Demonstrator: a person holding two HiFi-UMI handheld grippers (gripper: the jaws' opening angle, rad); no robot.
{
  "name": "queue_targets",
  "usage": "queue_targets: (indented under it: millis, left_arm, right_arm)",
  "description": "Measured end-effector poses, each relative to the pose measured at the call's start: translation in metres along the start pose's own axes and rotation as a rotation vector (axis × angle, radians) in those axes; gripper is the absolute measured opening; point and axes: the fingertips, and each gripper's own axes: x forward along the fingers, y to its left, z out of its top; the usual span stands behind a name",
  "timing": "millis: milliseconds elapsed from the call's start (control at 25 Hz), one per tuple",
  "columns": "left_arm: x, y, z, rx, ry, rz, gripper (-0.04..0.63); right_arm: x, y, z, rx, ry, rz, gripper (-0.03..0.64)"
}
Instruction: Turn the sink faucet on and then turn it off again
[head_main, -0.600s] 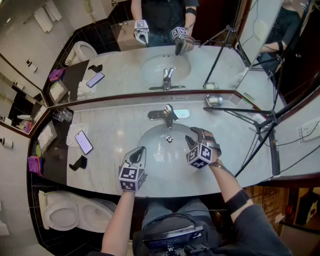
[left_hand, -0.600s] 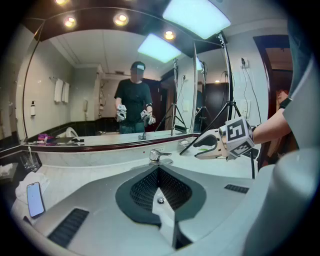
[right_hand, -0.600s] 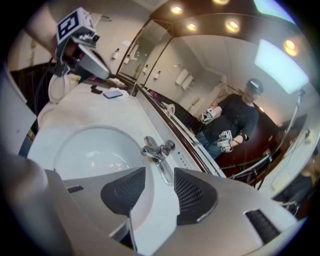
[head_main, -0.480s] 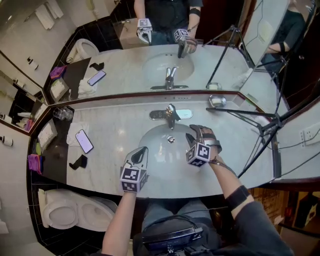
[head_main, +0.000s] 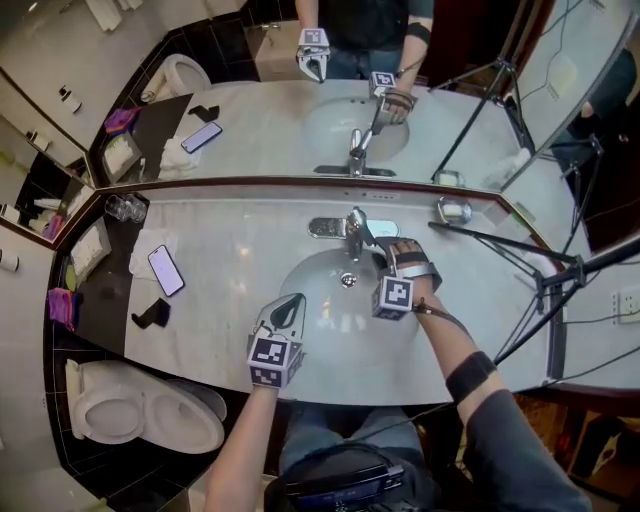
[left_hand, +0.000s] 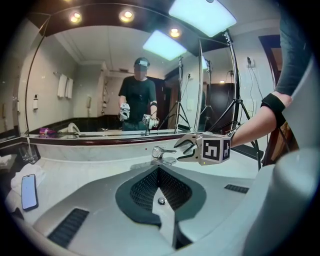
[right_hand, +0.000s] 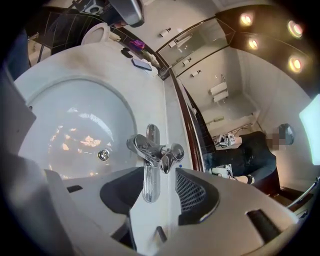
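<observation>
Jaws spread wide, the right tool (head_main: 379, 251) has advanced from over the basin (head_main: 312, 290) to the faucet (head_main: 352, 228), seemingly not yet touching, poised to turn it on.

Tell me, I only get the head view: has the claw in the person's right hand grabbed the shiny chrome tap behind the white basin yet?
Observer: Not yet. In the right gripper view, the right gripper has its jaws wide apart. The shiny chrome faucet sits just ahead of the gap, with neither pad on it.
Operator: Is any water coming out?
Observer: Close up, I see no stream falling into the oval white basin, and the round metal drain shows plainly.
Operator: And the other claw?
Observer: The left gripper view shows the left gripper with its jaws together and nothing between them.
</observation>
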Motion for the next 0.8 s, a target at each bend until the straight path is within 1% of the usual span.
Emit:
queue_targets:
  millis: [160, 440, 480, 520, 680, 800]
  left_arm:
    - [0.0, 0.004, -0.009, -0.015, 0.012, 0.009, 0.008]
    - [-0.002, 0.011, -0.014, -0.022, 0.023, 0.022, 0.008]
    - [-0.002, 0.012, -0.014, -0.022, 0.026, 0.025, 0.008]
    - [-0.002, 0.013, -0.015, -0.022, 0.028, 0.026, 0.008]
    - [0.0, 0.01, -0.013, -0.027, 0.022, 0.015, 0.008]
    - [0.001, 0.007, -0.012, -0.026, 0.022, 0.01, 0.008]
  right_arm:
    - [0.016, -0.004, 0.003, -0.023, 0.004, 0.004, 0.219]
    - [0.024, -0.025, 0.015, -0.001, -0.017, -0.019, 0.221]
    - [0.024, -0.027, 0.016, 0.004, -0.02, -0.022, 0.215]
    - [0.023, -0.028, 0.017, 0.007, -0.02, -0.022, 0.195]
    - [0.024, -0.029, 0.019, 0.0, -0.013, 0.001, 0.196]
    - [0.023, -0.03, 0.018, 0.015, -0.008, 0.013, 0.199]
